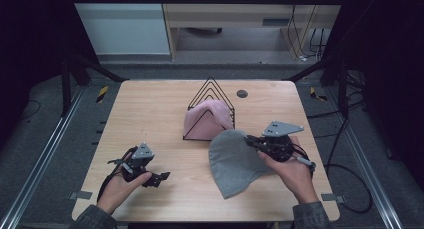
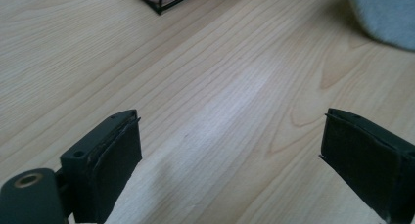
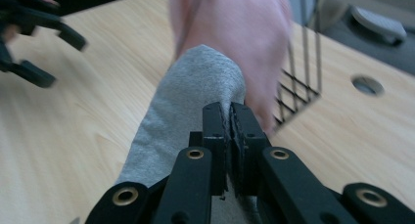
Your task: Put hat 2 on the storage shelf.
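The grey beanie (image 1: pixel 232 164) lies on the tabletop (image 1: pixel 150 119) in front of the wire rack (image 1: pixel 210 106), its upper edge lifted and touching the pink beanie (image 1: pixel 207 120) already stowed there. The right tongs (image 3: pixel 230 119) are clamped on that grey edge — a thin pinch of fabric. To do this well, I'd raise it high enough that the hanging part clears the wires, then lower it into a free slot. The left tongs (image 2: pixel 230 160) stand wide apart over bare wood — idle.
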{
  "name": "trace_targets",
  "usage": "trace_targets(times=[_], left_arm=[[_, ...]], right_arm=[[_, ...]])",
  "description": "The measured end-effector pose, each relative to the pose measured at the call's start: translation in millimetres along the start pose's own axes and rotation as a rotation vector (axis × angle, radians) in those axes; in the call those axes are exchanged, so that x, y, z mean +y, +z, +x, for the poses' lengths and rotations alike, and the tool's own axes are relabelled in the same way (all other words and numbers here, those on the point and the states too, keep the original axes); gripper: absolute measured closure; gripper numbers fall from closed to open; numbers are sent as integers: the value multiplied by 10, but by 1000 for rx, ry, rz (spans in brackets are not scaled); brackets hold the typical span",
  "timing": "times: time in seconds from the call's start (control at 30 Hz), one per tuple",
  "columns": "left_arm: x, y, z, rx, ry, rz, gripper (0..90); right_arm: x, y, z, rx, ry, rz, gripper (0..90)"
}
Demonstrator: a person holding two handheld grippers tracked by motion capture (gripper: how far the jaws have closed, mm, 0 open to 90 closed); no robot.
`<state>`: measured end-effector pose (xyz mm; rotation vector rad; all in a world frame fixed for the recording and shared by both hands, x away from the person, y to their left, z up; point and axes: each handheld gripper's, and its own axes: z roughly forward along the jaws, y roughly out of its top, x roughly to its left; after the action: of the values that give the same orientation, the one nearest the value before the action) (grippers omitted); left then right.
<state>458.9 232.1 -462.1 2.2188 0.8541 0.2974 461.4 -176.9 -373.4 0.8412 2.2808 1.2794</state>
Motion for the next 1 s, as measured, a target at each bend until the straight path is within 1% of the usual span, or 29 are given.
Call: trace_targets(times=[0.07, 0.2, 0.23, 0.27, 0.3, 0.33, 0.4, 0.43, 0.53, 0.6, 0.67, 0.73, 0.8, 0.9, 1.0], left_arm=[[6, -2, -16, -9, 10, -6, 74], [31, -18, -53, -50, 23, -30, 83], [39, -27, -67, -60, 33, -34, 85], [45, -36, -84, -72, 41, -38, 89], [45, -36, -84, -72, 41, -38, 97], [55, -59, -121, -100, 44, -51, 102], [78, -86, -149, -133, 51, -63, 107], [101, -104, -161, -140, 46, -76, 108], [198, -189, -172, -155, 51, -102, 120], [273, -255, -171, -156, 49, -123, 132], [358, -319, -175, -154, 56, -132, 138], [448, -377, -187, -149, 71, -138, 141], [534, -423, -200, -139, 90, -140, 144], [641, -483, -208, -137, 109, -150, 146], [724, -522, -191, -134, 105, -159, 154]], right_arm=[[98, 29, 102, 18, -33, -6, 862], [293, 90, 266, 50, -87, -4, 862], [344, 101, 302, 55, -99, -1, 862], [396, 112, 333, 63, -112, -1, 862], [447, 119, 361, 73, -123, -2, 862], [499, 122, 387, 82, -131, -3, 862], [597, 128, 439, 101, -144, -10, 862], [643, 135, 462, 113, -154, -13, 863], [763, 156, 525, 132, -176, -17, 862], [829, 166, 558, 142, -184, -21, 862], [888, 172, 581, 155, -191, -25, 862], [943, 174, 593, 164, -195, -31, 862], [990, 179, 596, 176, -186, -40, 862], [1064, 173, 604, 184, -187, -52, 862], [1152, 146, 611, 186, -192, -65, 862]])
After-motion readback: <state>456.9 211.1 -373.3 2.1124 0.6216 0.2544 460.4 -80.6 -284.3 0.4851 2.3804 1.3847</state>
